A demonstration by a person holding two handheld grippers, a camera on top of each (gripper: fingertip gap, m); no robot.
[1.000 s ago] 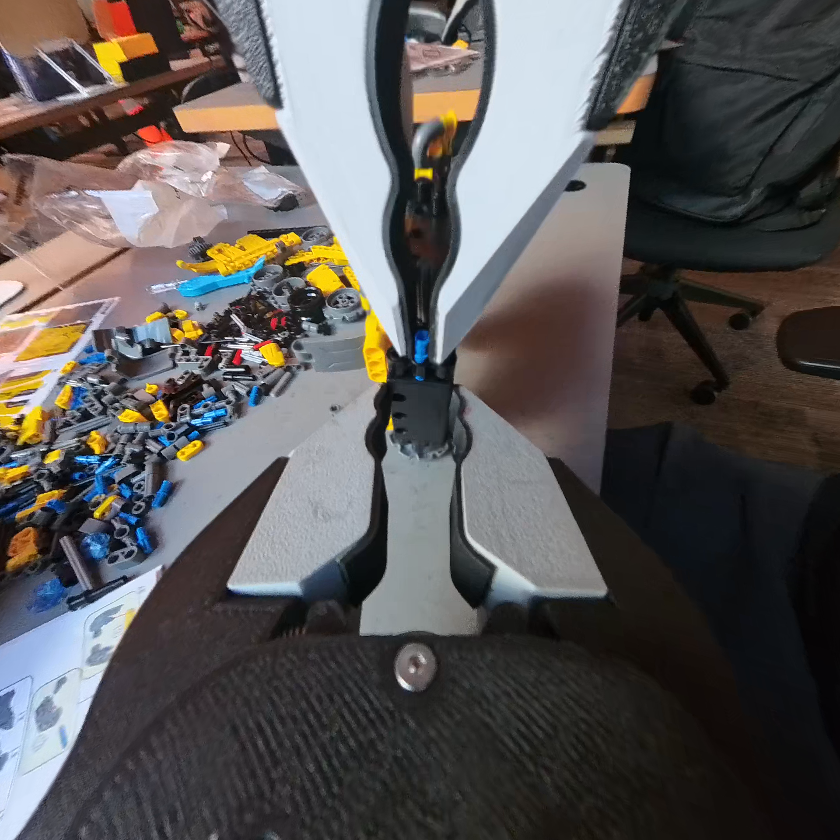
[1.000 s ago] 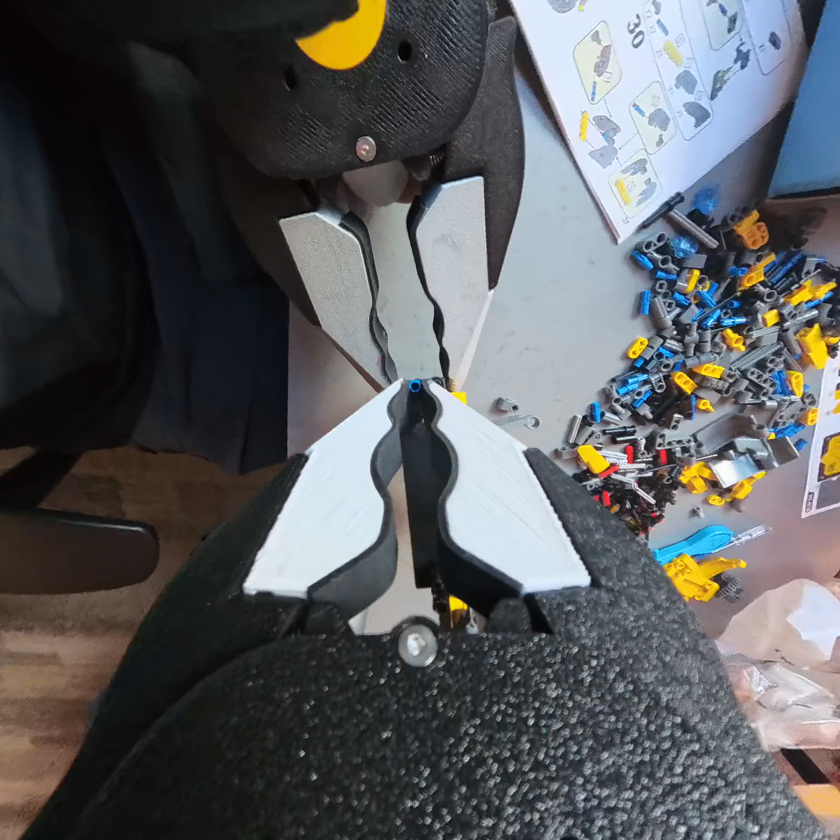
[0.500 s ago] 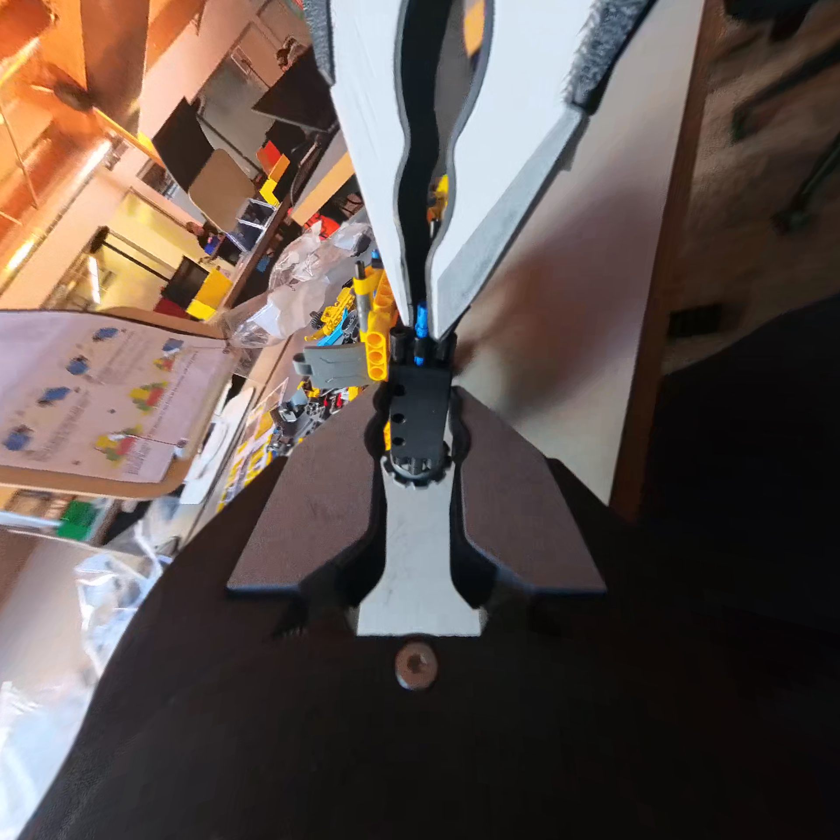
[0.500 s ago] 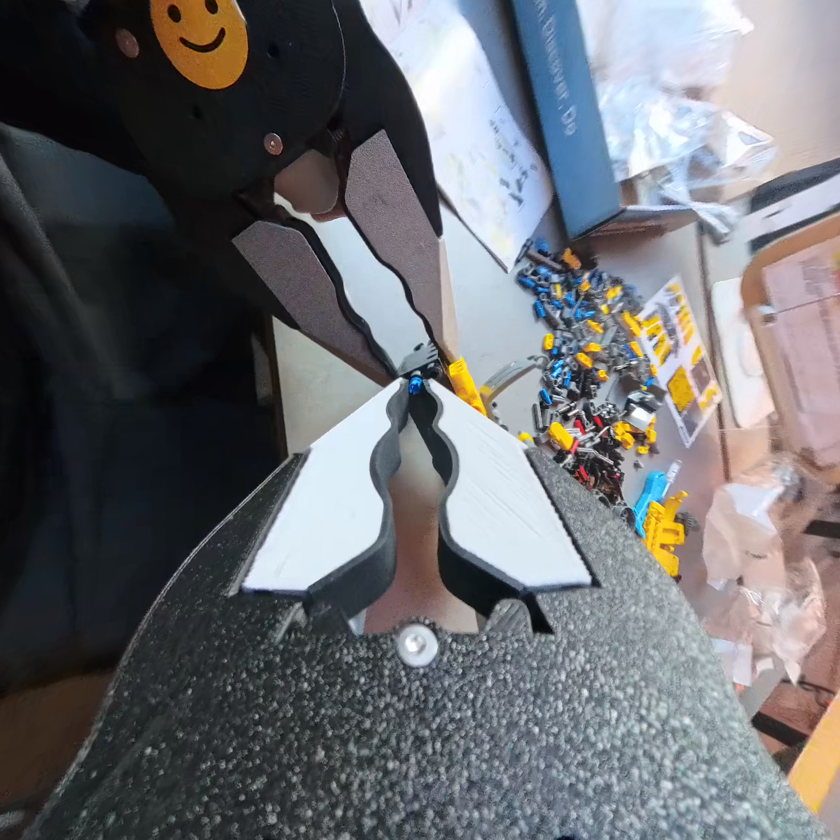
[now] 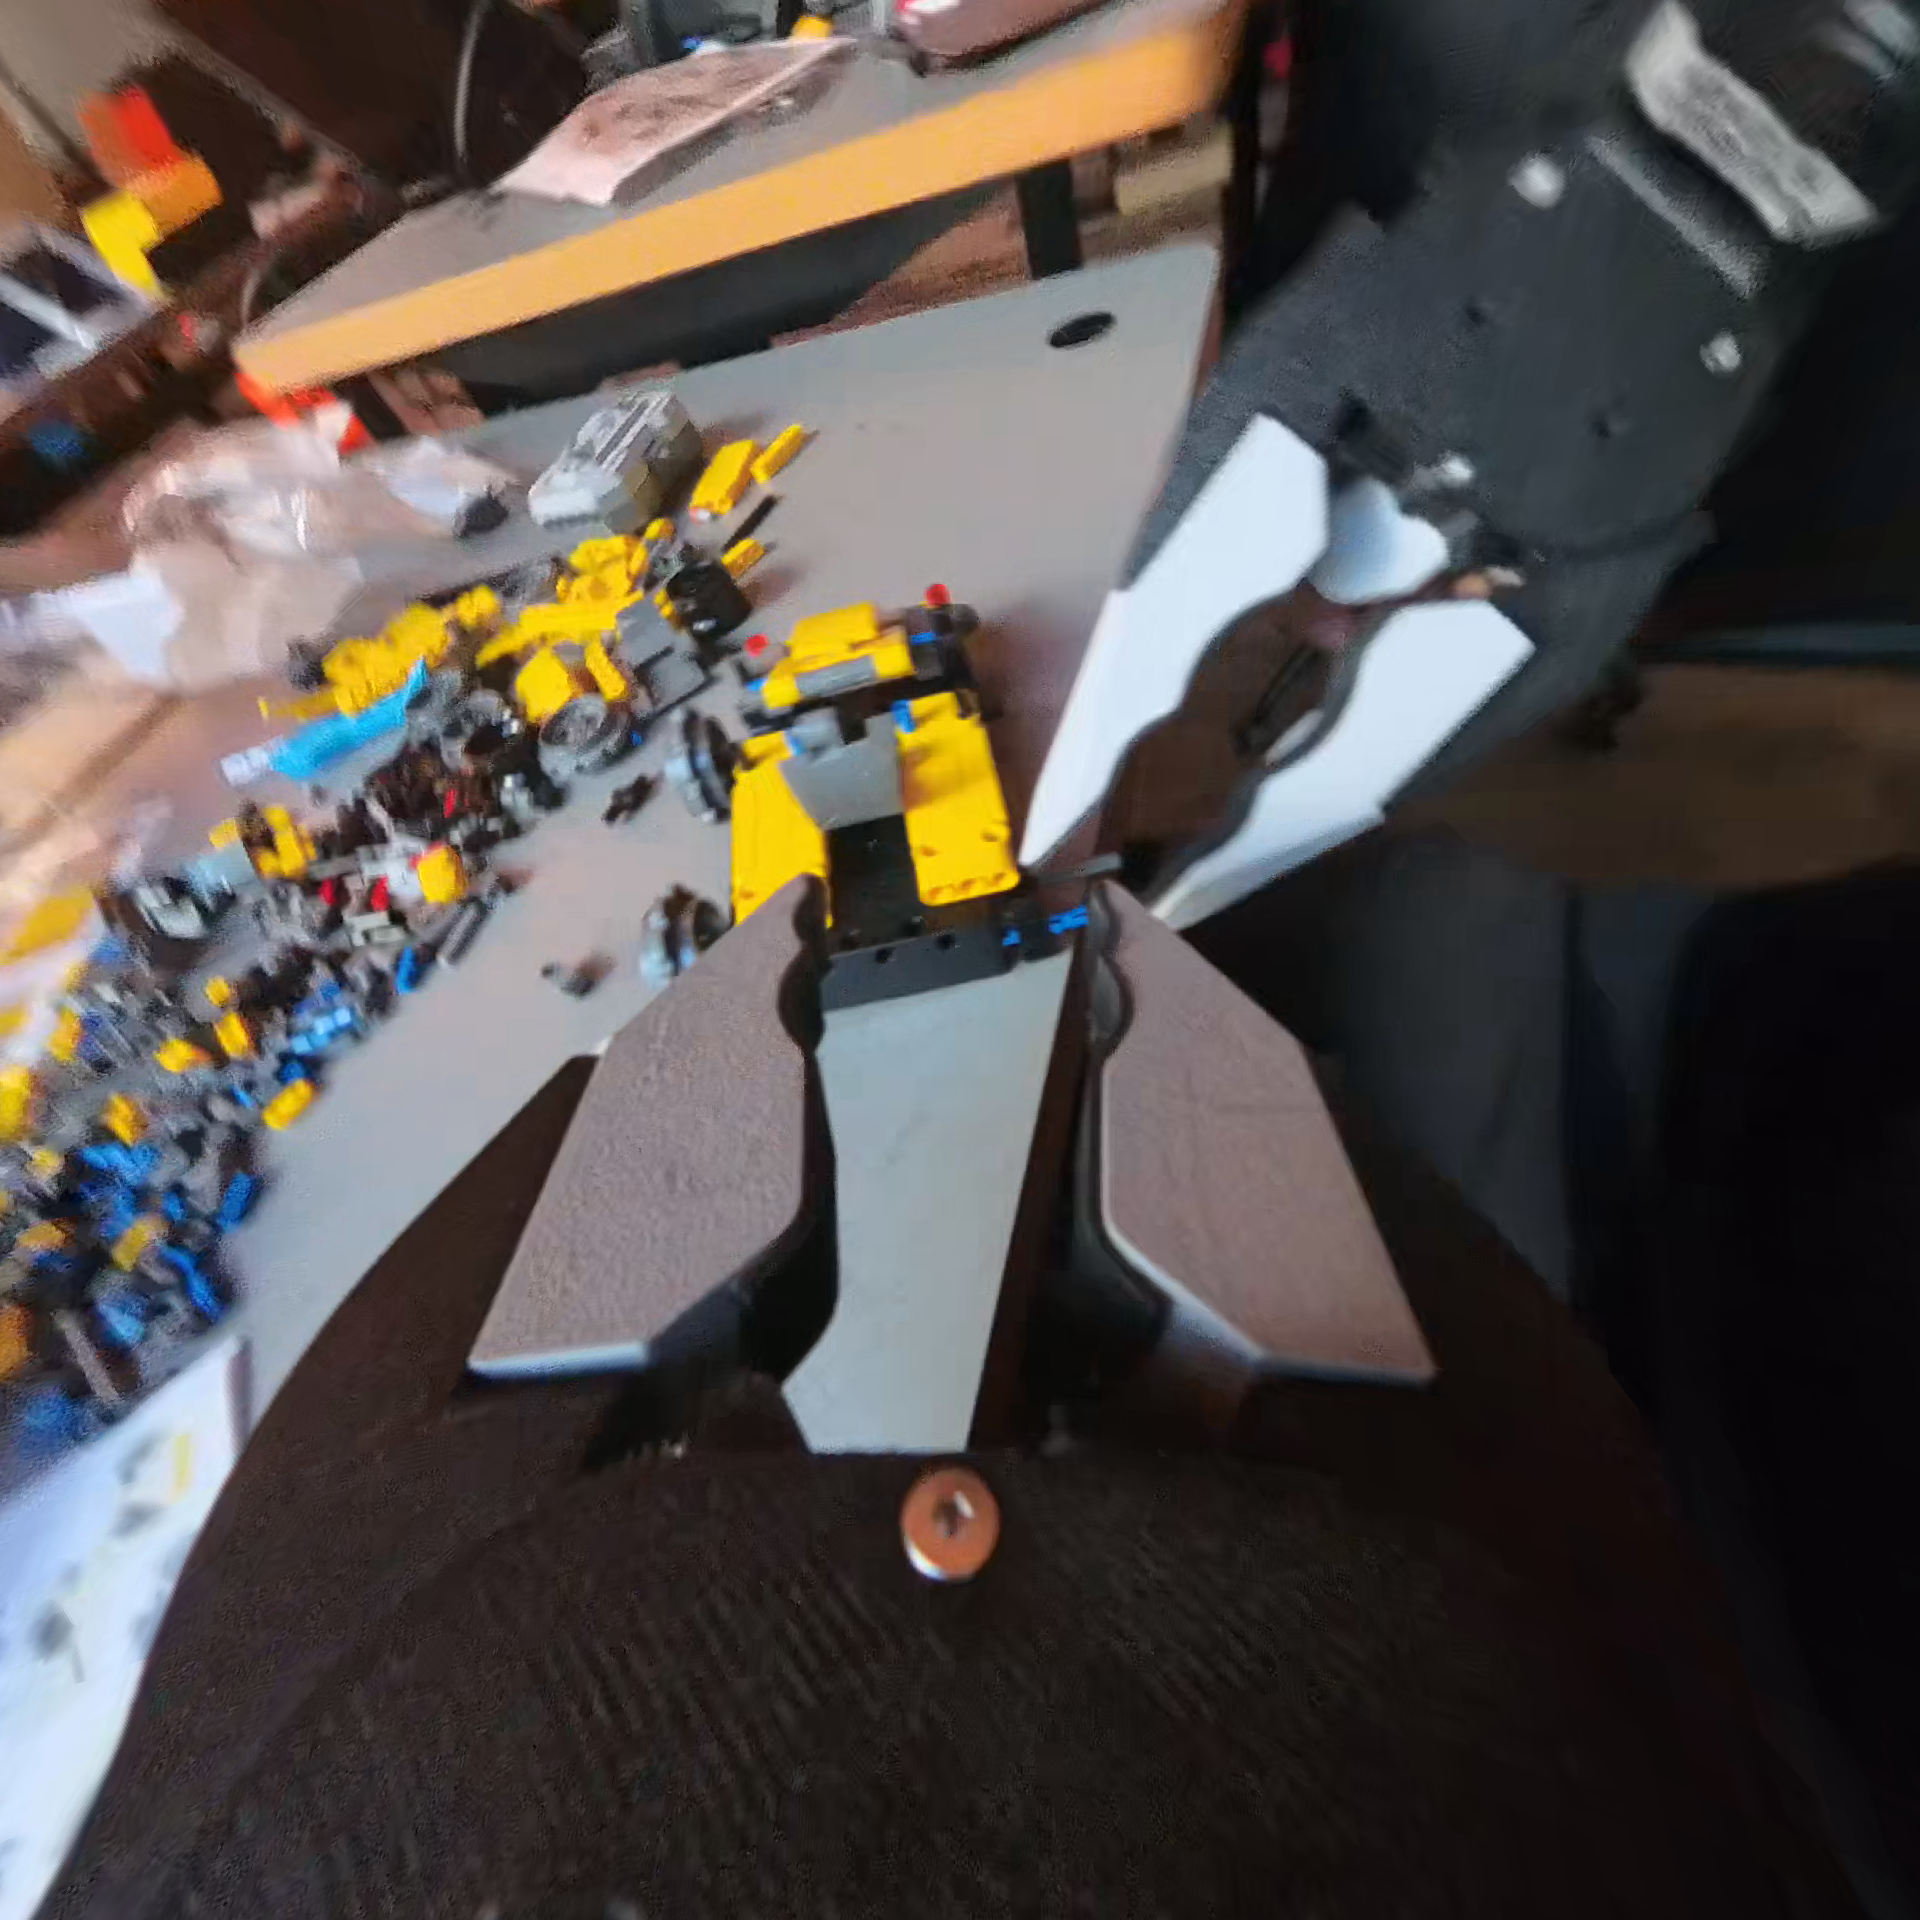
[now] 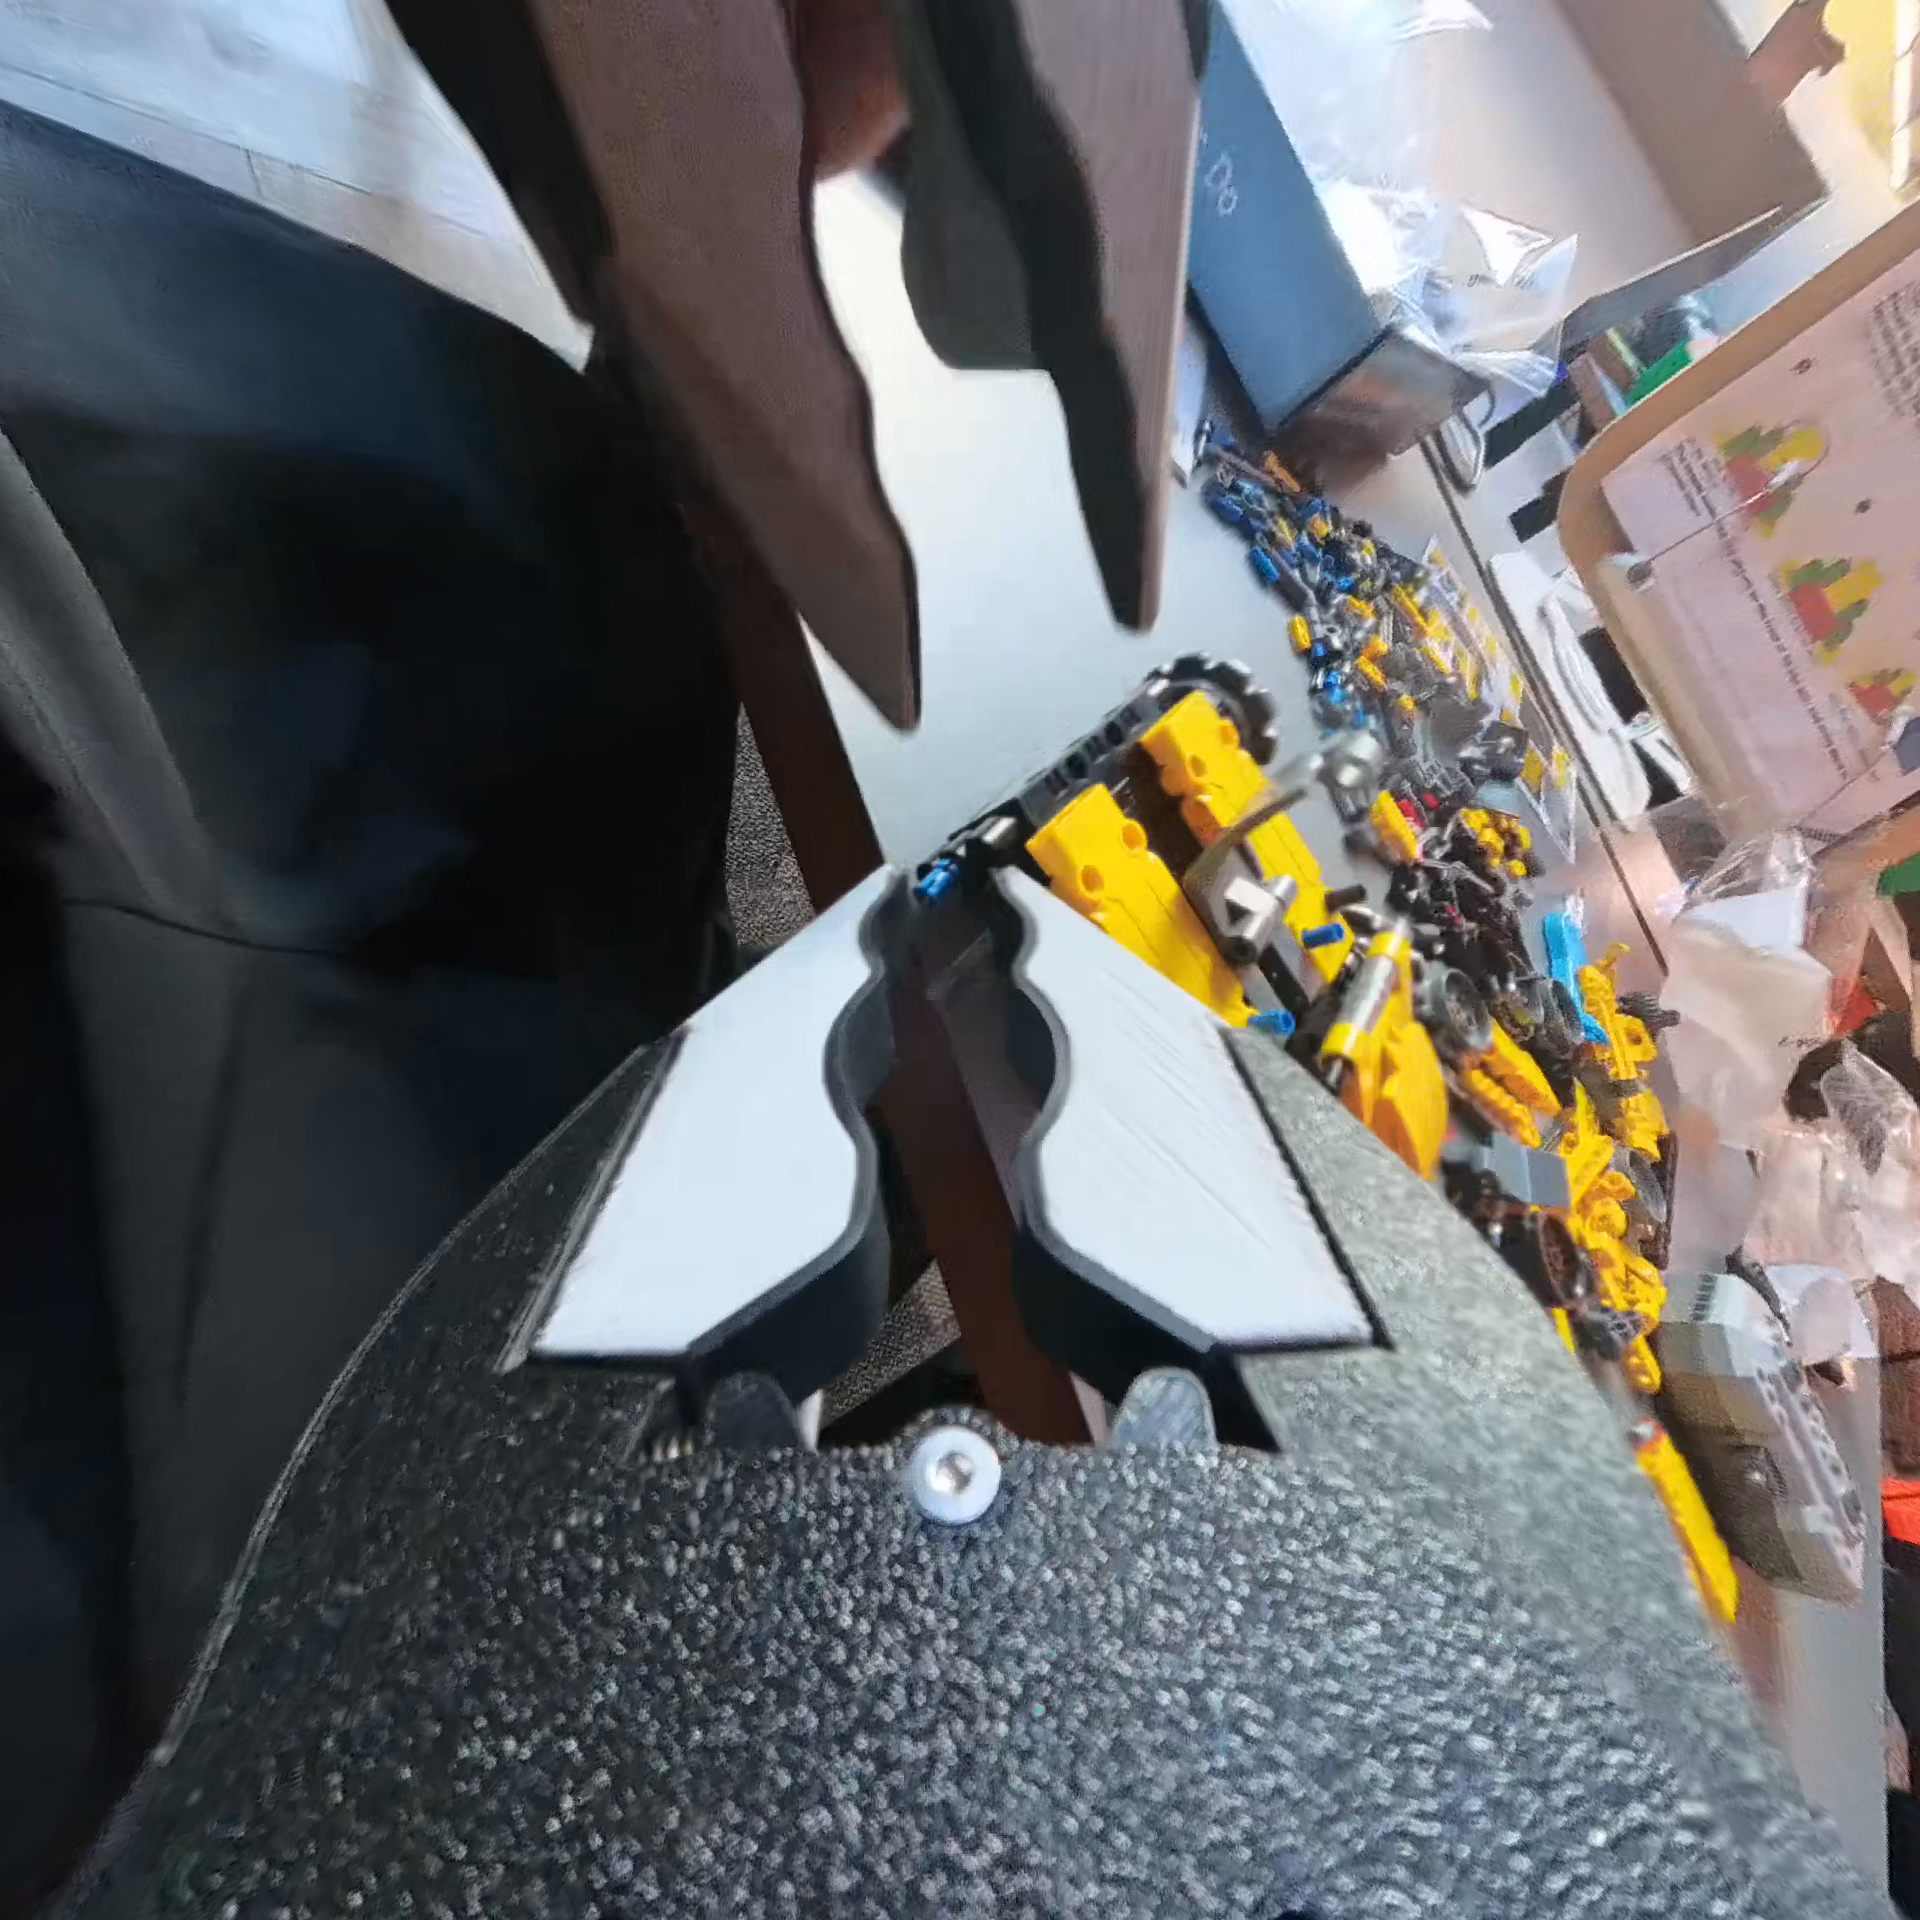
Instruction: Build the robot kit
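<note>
1. The left gripper (image 5: 951, 914) stood wide open over the near edge of the counter (image 5: 987, 457). The black end of the model (image 5: 862, 717) lay between its fingertips.
2. In the left wrist view that black end seemed to fill the gap from finger to finger. In the right wrist view the tips looked clear of it, so I could not tell whether they touched.
3. The model, yellow with grey and black parts, lay on the counter near its edge. A toothed black wheel (image 6: 1210, 681) showed at its far end.
4. The right gripper (image 6: 943, 888) came in from the side, its fingers almost together with only a narrow slit between the tips.
5. A blue pin (image 6: 933, 881) sat right at those tips, at the corner of the model's black end. I could not tell whether it was pinched.
6. Beyond the model lay loose parts (image 5: 312, 935) in yellow, blue, black and grey. Plastic bags (image 5: 208, 540) lay farther back, and a booklet (image 5: 94, 1507) at the near corner.
7. Both views were blurred.
</note>
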